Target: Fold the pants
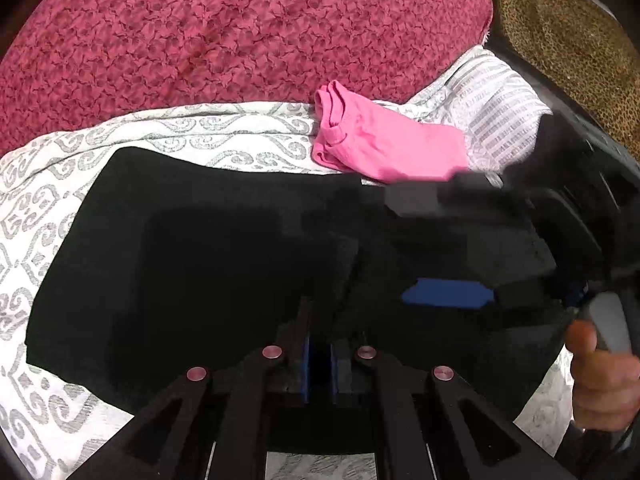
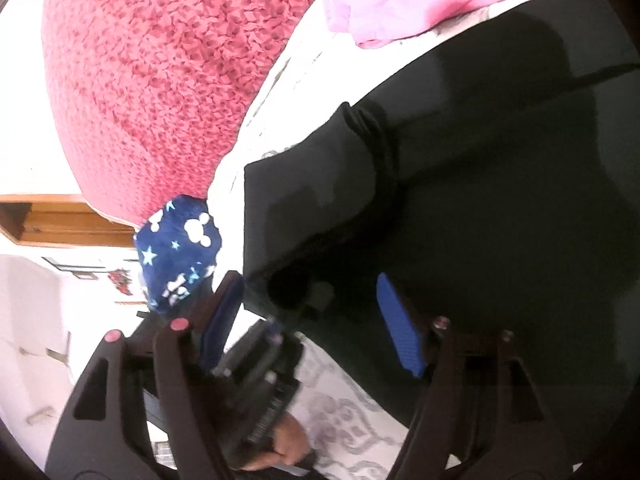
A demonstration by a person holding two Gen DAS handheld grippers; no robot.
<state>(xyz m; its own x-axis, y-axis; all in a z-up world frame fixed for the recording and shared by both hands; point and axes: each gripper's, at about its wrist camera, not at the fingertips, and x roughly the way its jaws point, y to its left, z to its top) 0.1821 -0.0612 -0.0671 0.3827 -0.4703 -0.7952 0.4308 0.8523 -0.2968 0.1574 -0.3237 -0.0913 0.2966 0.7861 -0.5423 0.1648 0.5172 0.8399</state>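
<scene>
The black pants (image 1: 208, 240) lay spread flat on a white sheet with a grey scroll pattern (image 1: 36, 208), which covered the bed. In the right wrist view the pants (image 2: 500, 220) filled the centre and right of the frame, with one folded edge and a rumpled ridge of cloth running across them.

The left gripper (image 1: 320, 368) pointed steeply down at the near edge of the pants. Its two blue pads stood almost together, with only a narrow dark slot between them. Whether black cloth was pinched in that slot could not be determined, since pants and gap were equally dark.

The right gripper (image 2: 316, 320) stood wide apart, one blue pad (image 2: 400, 324) over the pants and the other at their edge. Neither pad pressed on the cloth. In the left wrist view the right gripper (image 1: 444, 248) appeared blurred above the pants, with the person's hand (image 1: 600, 376) on its grey handle.

A folded pink garment (image 1: 384, 144) lay on the sheet just beyond the pants. A red patterned bedspread (image 1: 240, 32) lay behind it. A dark blue cloth with white stars (image 2: 180, 248) sat beside the sheet's edge.
</scene>
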